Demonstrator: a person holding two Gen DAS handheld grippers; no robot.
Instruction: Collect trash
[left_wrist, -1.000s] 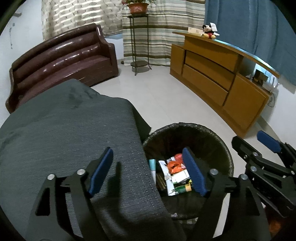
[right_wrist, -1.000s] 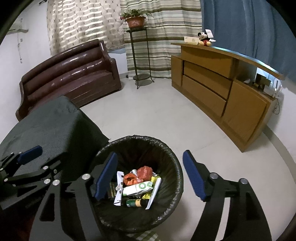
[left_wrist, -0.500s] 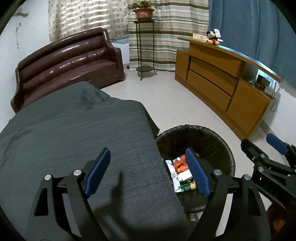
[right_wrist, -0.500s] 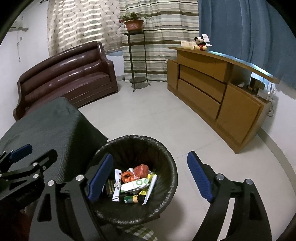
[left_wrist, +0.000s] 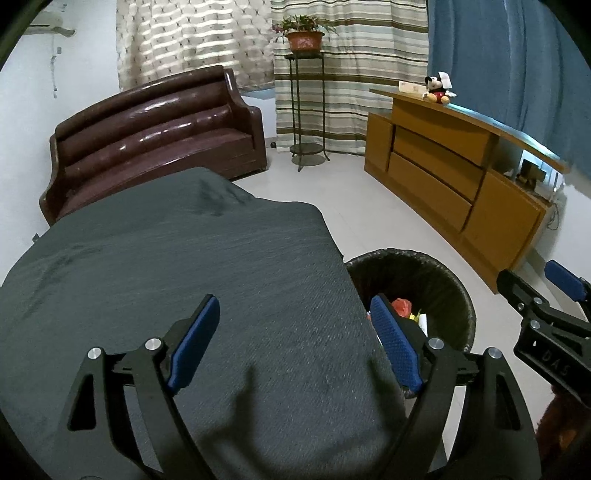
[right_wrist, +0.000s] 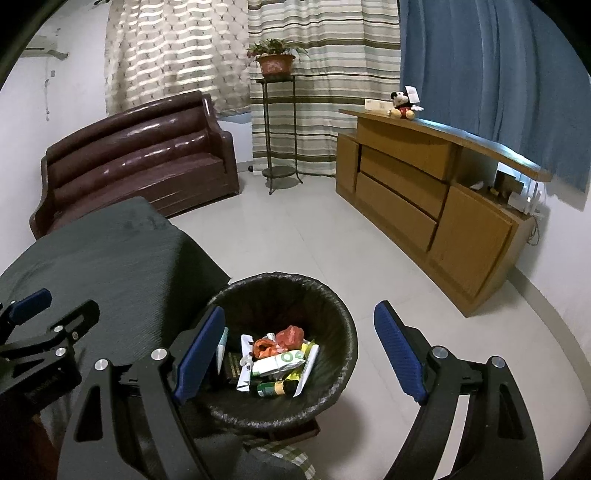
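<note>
Bench (left_wrist: 155, 266) under dark grey cloth; its right edge runs just beside the black-lined trash bin (right_wrist: 332, 302), with open tile floor (right_wrist: 295, 236) beyond toward the wooden cabinet (right_wrist: 424, 199) and brown sofa (right_wrist: 140, 162). Left tool (left_wrist: 295, 345) hangs over the bench near that edge, jaws wide, holding nothing; right tool (right_wrist: 300, 352) sits above the bin's near right rim, jaws wide, empty. Trash (right_wrist: 280, 356) (wrappers, a small bottle, red crumple) lies in the bin bottom, below the right tool's left finger.
</note>
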